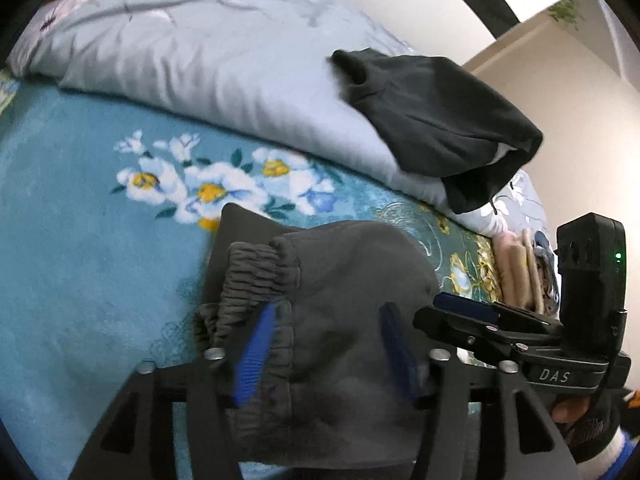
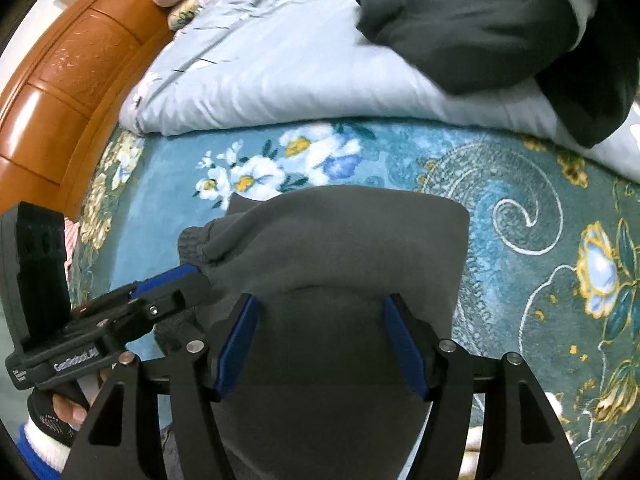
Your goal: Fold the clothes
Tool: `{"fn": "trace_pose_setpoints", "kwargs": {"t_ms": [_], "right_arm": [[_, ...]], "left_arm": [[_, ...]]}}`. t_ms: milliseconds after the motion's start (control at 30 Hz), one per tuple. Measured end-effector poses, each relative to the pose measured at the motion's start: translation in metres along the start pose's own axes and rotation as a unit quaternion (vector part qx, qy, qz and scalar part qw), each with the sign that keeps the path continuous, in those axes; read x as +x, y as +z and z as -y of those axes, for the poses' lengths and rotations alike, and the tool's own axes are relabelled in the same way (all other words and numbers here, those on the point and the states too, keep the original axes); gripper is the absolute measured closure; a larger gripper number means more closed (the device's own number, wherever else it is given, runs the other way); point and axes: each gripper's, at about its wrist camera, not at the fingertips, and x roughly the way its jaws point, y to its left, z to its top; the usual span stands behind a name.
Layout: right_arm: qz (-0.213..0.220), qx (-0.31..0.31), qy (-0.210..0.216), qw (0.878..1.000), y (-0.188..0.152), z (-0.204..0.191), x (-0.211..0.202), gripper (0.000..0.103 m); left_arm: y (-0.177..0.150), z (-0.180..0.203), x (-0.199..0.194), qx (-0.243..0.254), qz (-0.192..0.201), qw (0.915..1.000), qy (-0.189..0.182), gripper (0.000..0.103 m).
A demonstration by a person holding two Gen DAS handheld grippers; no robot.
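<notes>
We have the grey trousers point(image 1: 332, 320) lying folded on the teal flowered blanket point(image 1: 80, 240), on the near side of the blanket's white flower cluster, with the pale quilt point(image 1: 200, 60) and a black garment point(image 1: 436, 120) on it beyond those flowers. Our left gripper point(image 1: 328, 348) sits over the end with the ribbed elastic band point(image 1: 256, 276); its blue pads point(image 1: 256, 352) stand apart with cloth between them, not pinching it as far as we can see. Our right gripper point(image 2: 320, 344) sits over the smooth end of the same bundle, jaws likewise spread, cloth passing between without a visible squeeze. Both grippers point steeply down at the trousers, which lie directly under and ahead of them. The bundle's long axis appears to run from one gripper to the other, side to side across the blanket. We judge the left hand nearer the band, the right nearer the bundle's plain outer edge point(image 2: 460, 240).
</notes>
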Motion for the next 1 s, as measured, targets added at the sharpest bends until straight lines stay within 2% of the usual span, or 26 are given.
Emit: {"fn": "trace_pose_setpoints", "kwargs": {"t_ms": [67, 133, 200, 233, 300, 467, 533, 567, 700, 800, 900, 1000], "right_arm": [[0.008, -0.003, 0.004, 1.0, -0.006, 0.001, -0.008, 0.036], [0.014, -0.002, 0.007, 1.0, -0.013, 0.003, -0.014, 0.036], [0.016, 0.004, 0.013, 1.0, -0.02, 0.006, -0.02, 0.035], [0.018, 0.007, 0.016, 1.0, -0.023, 0.007, -0.022, 0.028], [0.025, 0.009, 0.022, 0.999, -0.029, 0.009, -0.027, 0.019], [0.032, 0.012, 0.024, 0.999, -0.042, 0.012, -0.034, 0.018], [0.038, 0.01, 0.017, 0.999, -0.046, 0.013, -0.037, 0.002], [0.045, 0.007, 0.014, 0.999, -0.048, 0.012, -0.039, 0.0], [0.064, -0.016, 0.005, 0.998, -0.054, 0.012, -0.043, 0.0], [0.068, -0.025, 0.001, 0.997, -0.057, 0.015, -0.043, 0.0], [0.061, 0.014, 0.018, 0.998, -0.06, 0.03, -0.038, 0.0], [0.045, 0.054, 0.046, 0.996, -0.063, 0.046, -0.029, 0.0]], "left_arm": [[-0.002, 0.002, -0.005, 0.004, 0.006, 1.0, 0.006, 0.034], [-0.004, 0.002, -0.009, 0.004, 0.008, 0.9999, 0.014, 0.032], [-0.006, 0.001, -0.013, 0.003, 0.01, 0.9996, 0.025, 0.024], [-0.007, 0.001, -0.014, 0.004, 0.011, 0.9995, 0.029, 0.019], [-0.011, 0.002, -0.016, 0.008, 0.01, 0.9992, 0.038, 0.017], [-0.021, 0.007, -0.016, 0.033, -0.001, 0.9968, 0.073, 0.0], [-0.024, 0.008, -0.017, 0.039, 0.002, 0.9959, 0.081, 0.0], [-0.026, 0.008, -0.018, 0.043, 0.004, 0.9954, 0.086, 0.0], [-0.03, 0.013, -0.022, 0.083, 0.031, 0.9903, 0.107, 0.0], [-0.031, 0.015, -0.019, 0.117, 0.031, 0.9824, 0.142, 0.0], [-0.029, -0.002, -0.014, 0.081, 0.004, 0.9904, 0.112, 0.0], [-0.031, -0.029, -0.009, 0.005, -0.013, 0.9984, 0.056, 0.0]]}}
